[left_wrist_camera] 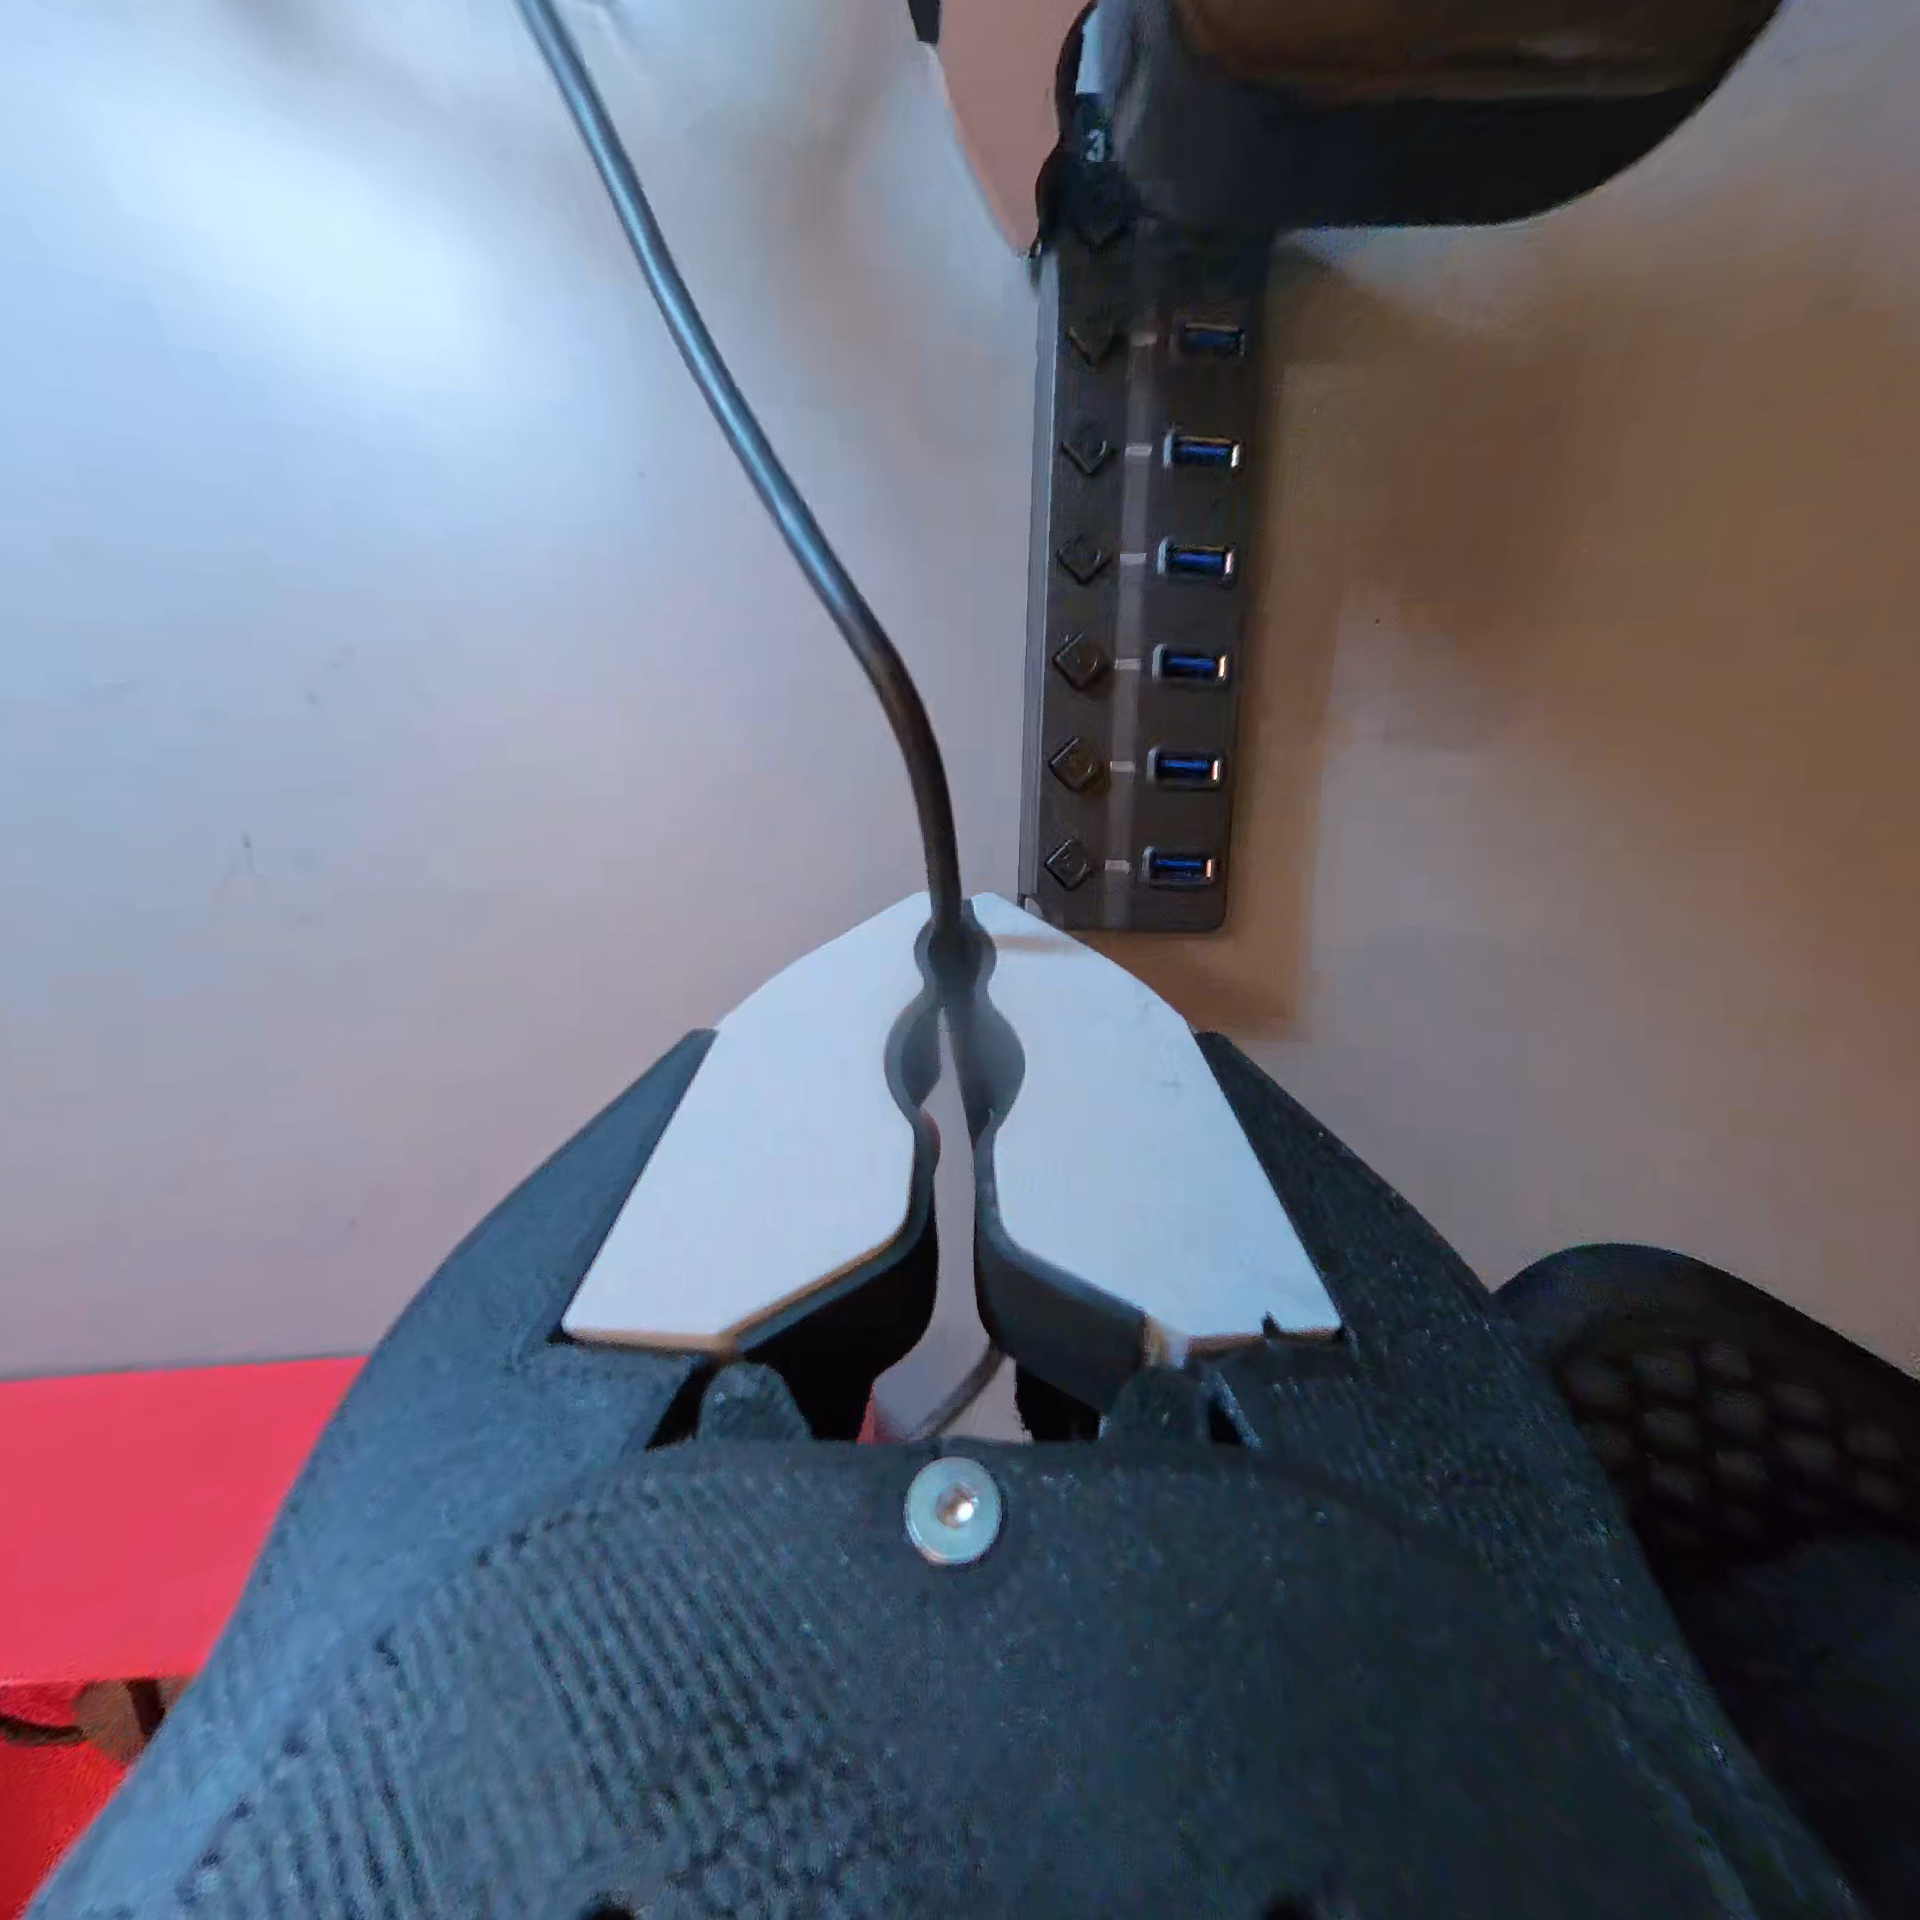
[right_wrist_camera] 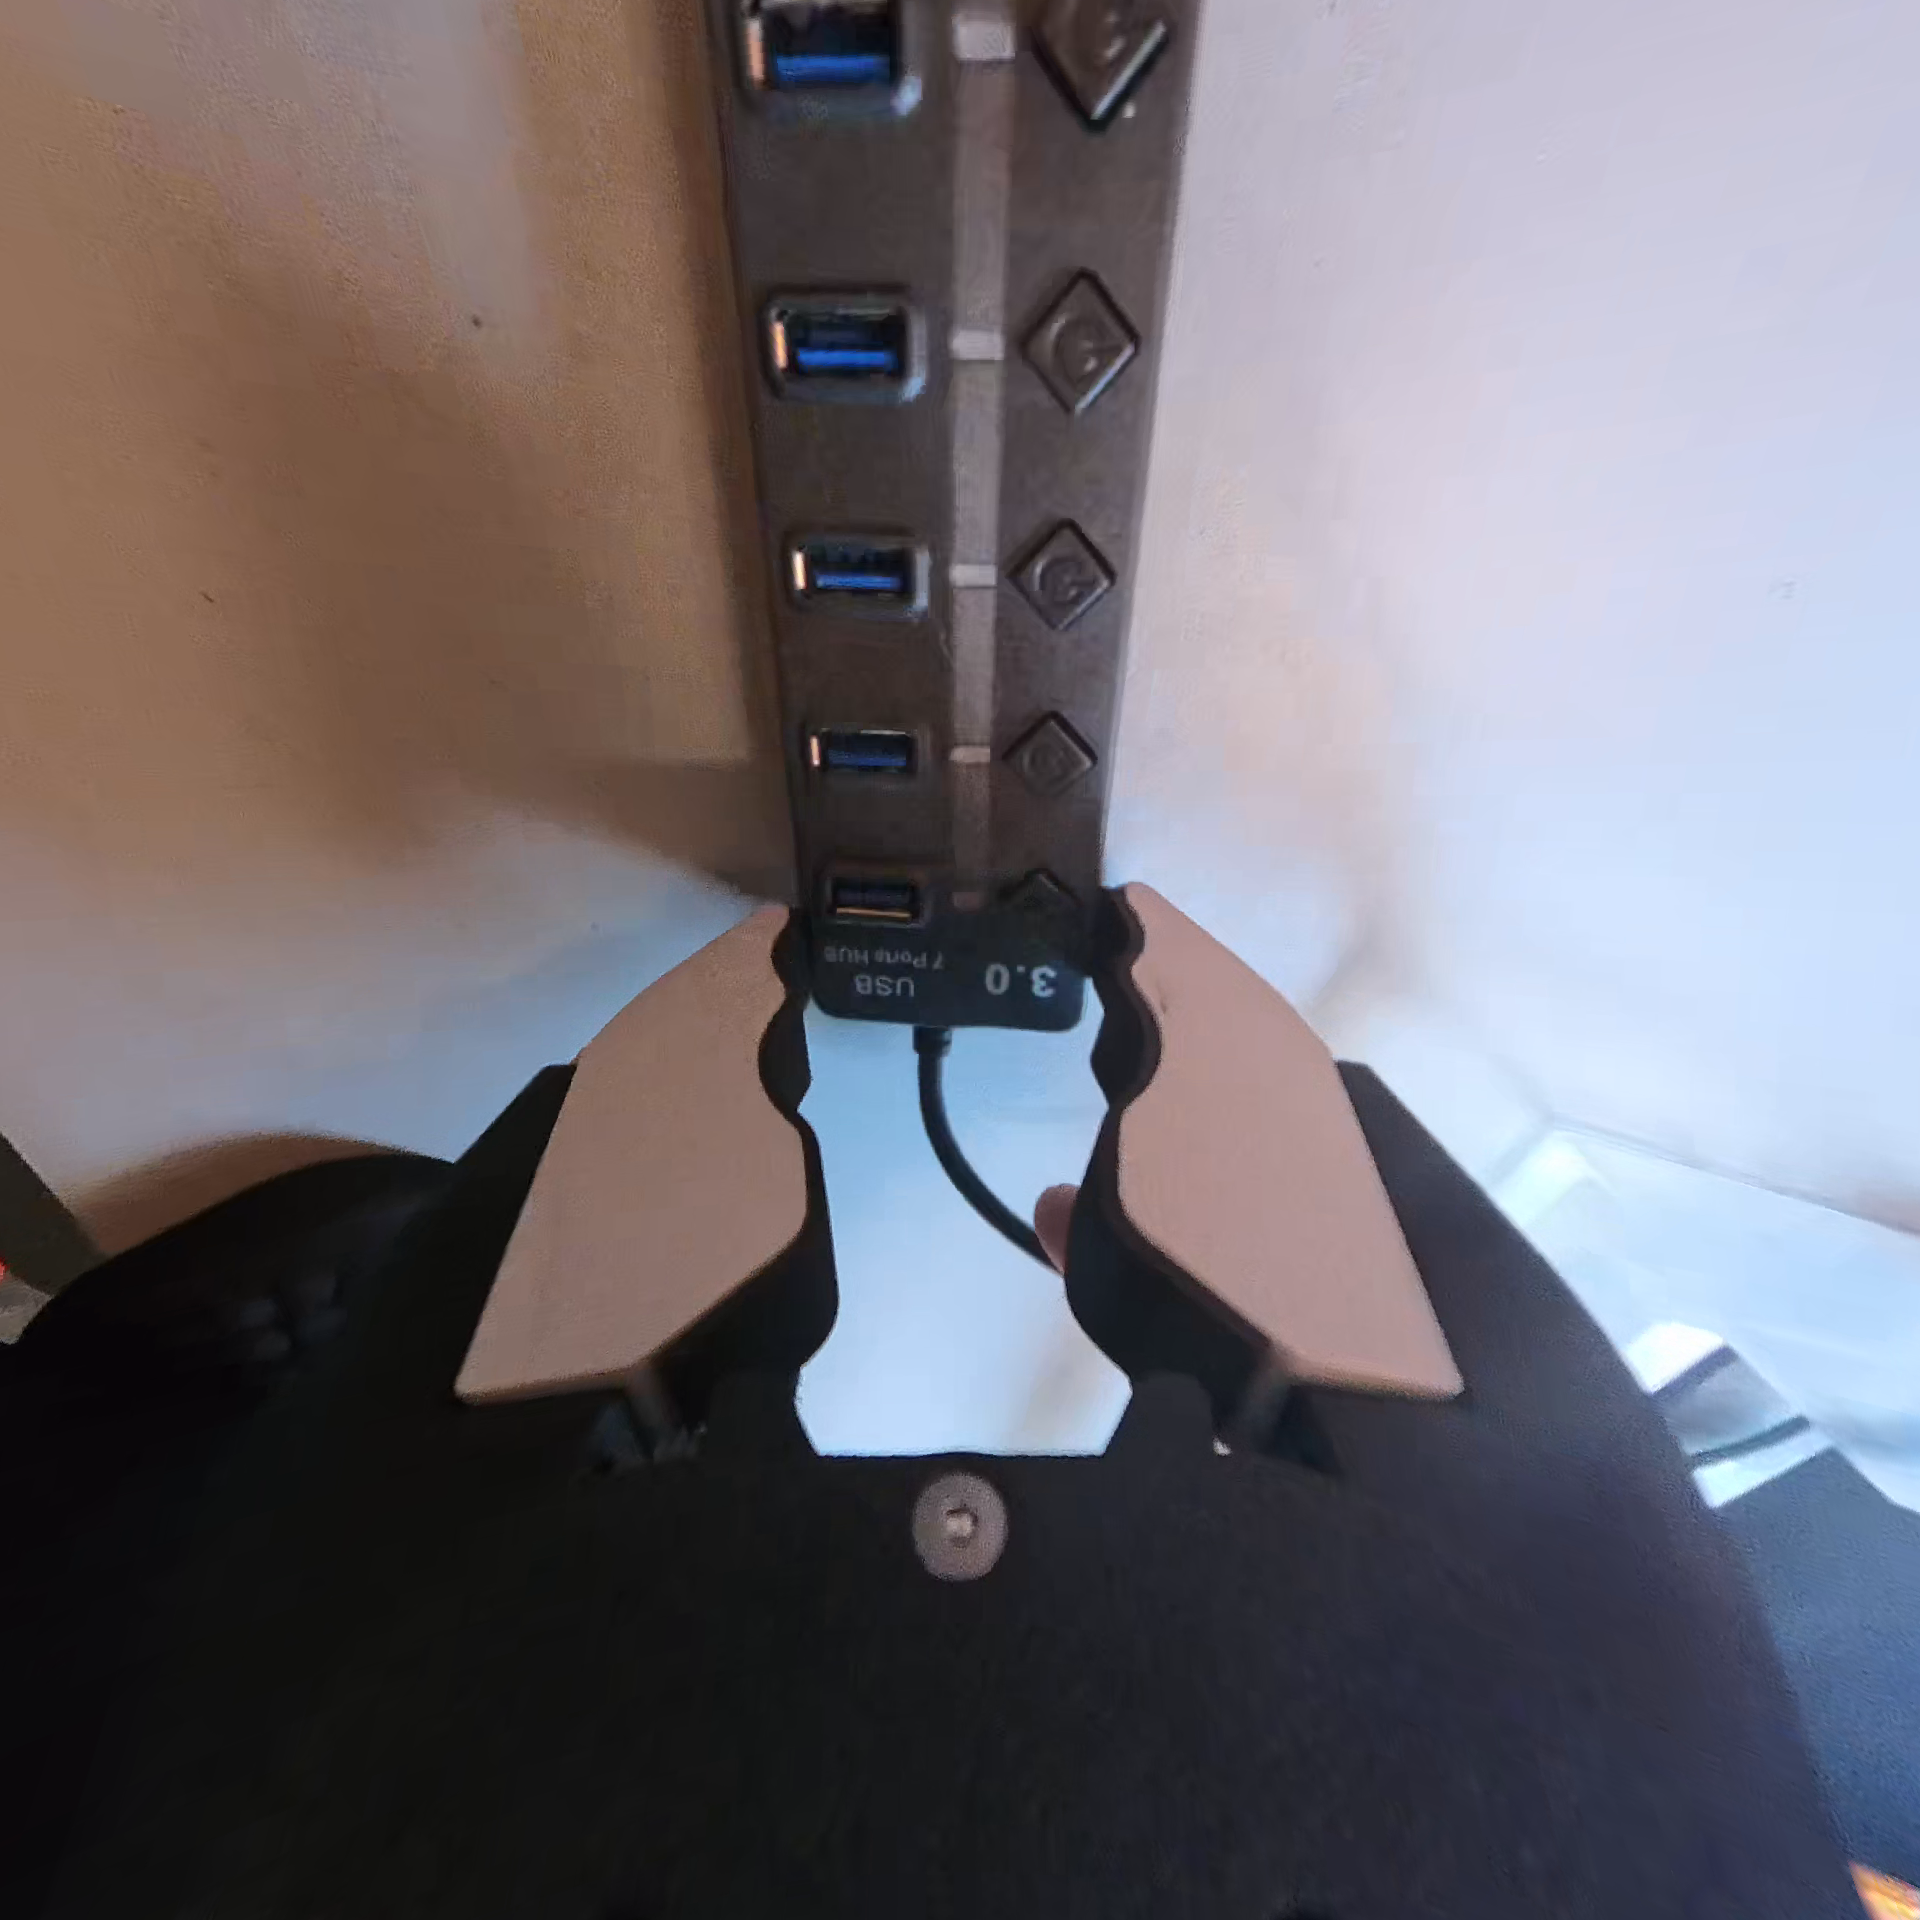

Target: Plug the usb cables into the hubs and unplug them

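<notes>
Pinching a thin black cable (left_wrist_camera: 727, 405) between their pale tips, the left tongs (left_wrist_camera: 951, 935) are drawn narrow around it, and the cable runs away from them across the white bench (left_wrist_camera: 312, 623). Just beside those tips, on their right, lies the near end of the long dark hub (left_wrist_camera: 1138, 623) — a row of blue ports along its length. At the hub's other end the right tongs (right_wrist_camera: 951, 925) clamp its labelled end on both sides; the hub's own lead (right_wrist_camera: 961, 1153) trails back between their fingers.
</notes>
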